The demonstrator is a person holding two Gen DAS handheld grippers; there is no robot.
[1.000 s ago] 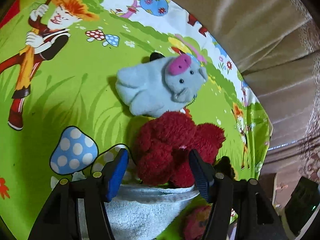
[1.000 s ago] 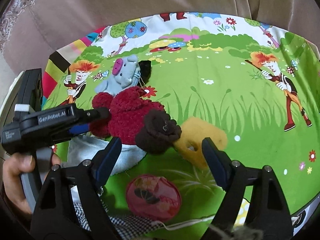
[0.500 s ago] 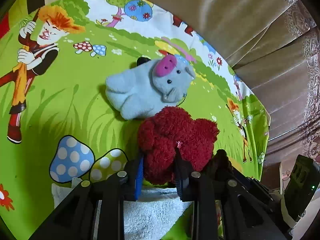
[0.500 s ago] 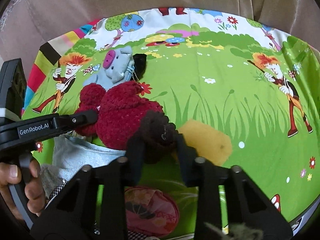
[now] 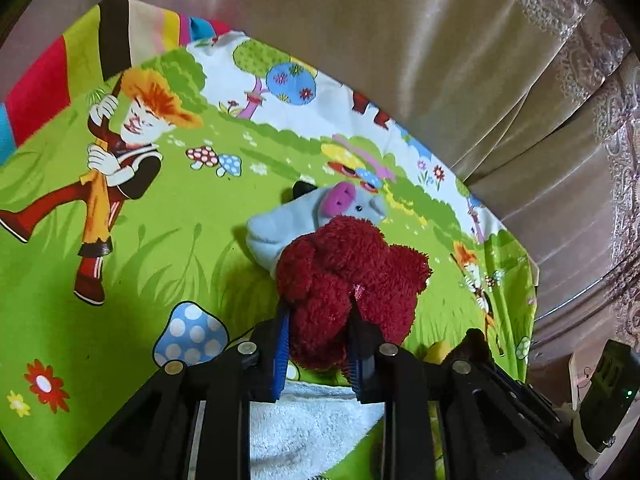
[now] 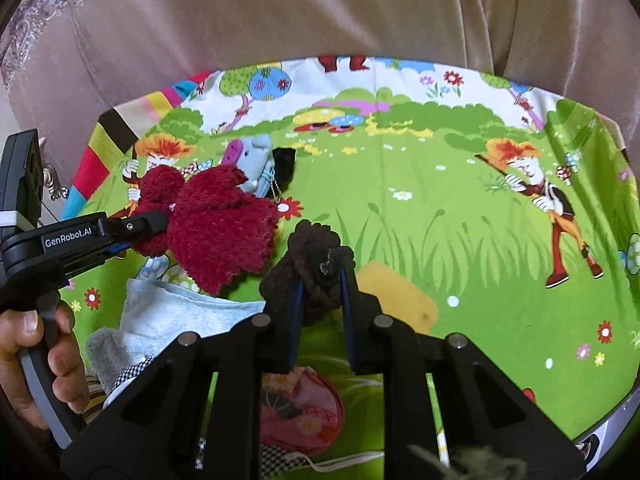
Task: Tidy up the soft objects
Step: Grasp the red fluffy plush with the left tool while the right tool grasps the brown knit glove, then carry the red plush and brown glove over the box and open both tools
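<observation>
My left tongs have just been closing and now pinch the fluffy red plush, held just in front of the grey pig toy on the cartoon-print tabletop. My right tongs have just been closing too, nipped tight on the dark brown plush, right beside the yellow sponge. A white towel lies under the red one.
</observation>
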